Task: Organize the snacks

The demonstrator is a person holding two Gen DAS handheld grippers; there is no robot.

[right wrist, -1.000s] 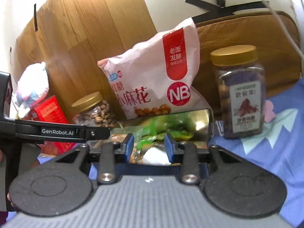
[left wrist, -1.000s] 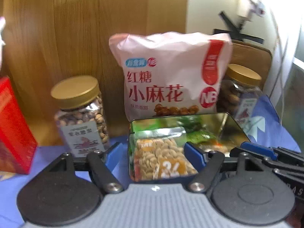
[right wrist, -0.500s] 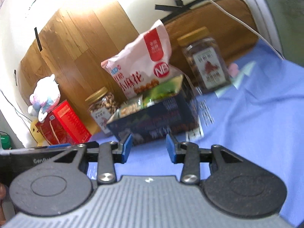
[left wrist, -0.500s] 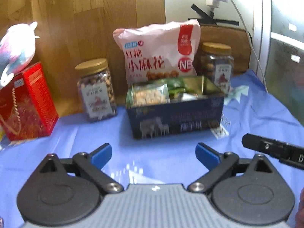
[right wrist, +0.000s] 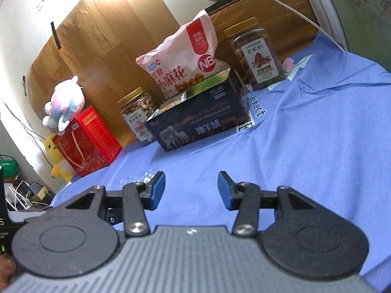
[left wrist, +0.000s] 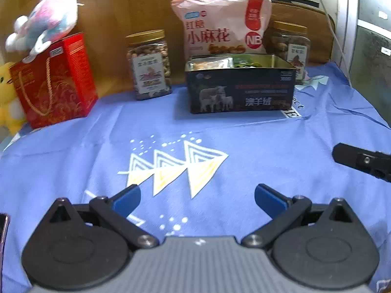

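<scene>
Left wrist view: both grippers empty, left gripper (left wrist: 197,196) wide, right gripper (right wrist: 191,187) opening, over bare blue cloth (left wrist: 268,146).

The left gripper (left wrist: 197,196) is opening its jaws wide, holding nothing. The right gripper (right wrist: 191,187) is also opening, empty.

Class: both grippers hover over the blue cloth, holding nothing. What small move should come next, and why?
Probably rest or pull clear: the left gripper and right gripper are opening with nothing between them, loose snack packets already sit inside the dark tin, and the blue cloth holds no stray packet.
</scene>
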